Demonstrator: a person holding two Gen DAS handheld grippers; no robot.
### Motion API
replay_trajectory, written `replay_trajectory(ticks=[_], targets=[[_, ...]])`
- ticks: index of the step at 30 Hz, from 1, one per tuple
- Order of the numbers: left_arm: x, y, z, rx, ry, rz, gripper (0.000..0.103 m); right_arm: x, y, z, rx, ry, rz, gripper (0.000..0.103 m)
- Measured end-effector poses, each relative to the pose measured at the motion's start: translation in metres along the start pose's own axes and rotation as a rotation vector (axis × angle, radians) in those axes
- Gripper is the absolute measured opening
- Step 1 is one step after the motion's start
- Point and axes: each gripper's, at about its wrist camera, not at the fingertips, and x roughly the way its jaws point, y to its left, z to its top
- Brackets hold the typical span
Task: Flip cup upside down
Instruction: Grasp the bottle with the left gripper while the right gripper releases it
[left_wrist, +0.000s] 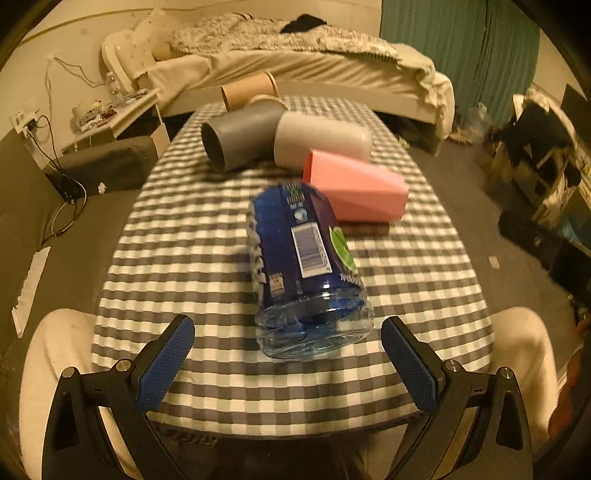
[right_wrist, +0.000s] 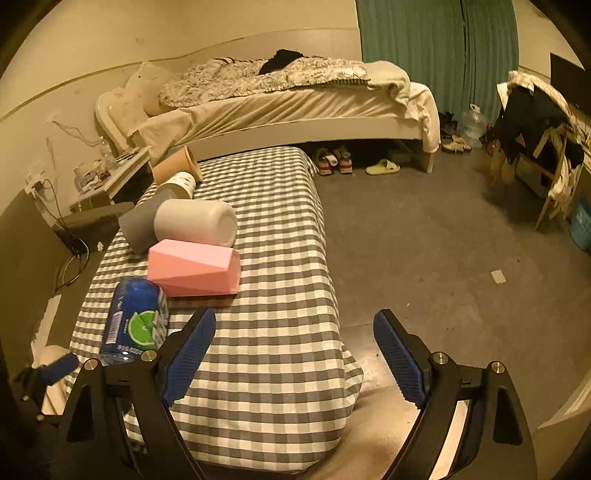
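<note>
Several cups lie on their sides on the checked table (left_wrist: 192, 236) (right_wrist: 273, 332): a pink faceted cup (left_wrist: 356, 190) (right_wrist: 194, 267), a white cup (left_wrist: 321, 138) (right_wrist: 195, 221), a grey cup (left_wrist: 236, 138) (right_wrist: 137, 225), a tan cup (left_wrist: 249, 90) (right_wrist: 173, 166) and one with a white rim (right_wrist: 181, 184). A blue plastic bottle (left_wrist: 303, 266) (right_wrist: 135, 317) lies nearest me. My left gripper (left_wrist: 288, 354) is open, just in front of the bottle's clear base. My right gripper (right_wrist: 295, 354) is open over the table's right front corner, holding nothing.
A bed (right_wrist: 280, 99) stands behind the table. Shoes (right_wrist: 332, 160) and a slipper (right_wrist: 382, 167) lie on the grey floor to the right. A cluttered chair (right_wrist: 535, 122) is at far right, and a low shelf with cables (left_wrist: 107, 110) at left. My knees (left_wrist: 55, 347) flank the table's near end.
</note>
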Motion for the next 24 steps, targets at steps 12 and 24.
replay_trajectory(ticks=[12, 24], targets=[[0.017, -0.003, 0.007, 0.073, 0.014, -0.016, 0.077, 0.029, -0.002, 0.006, 0.029, 0.05, 0.034, 0.087], [-0.014, 0.024, 0.032, 0.058, -0.058, -0.029, 0.077, 0.031, -0.001, 0.005, 0.029, 0.051, 0.034, 0.087]])
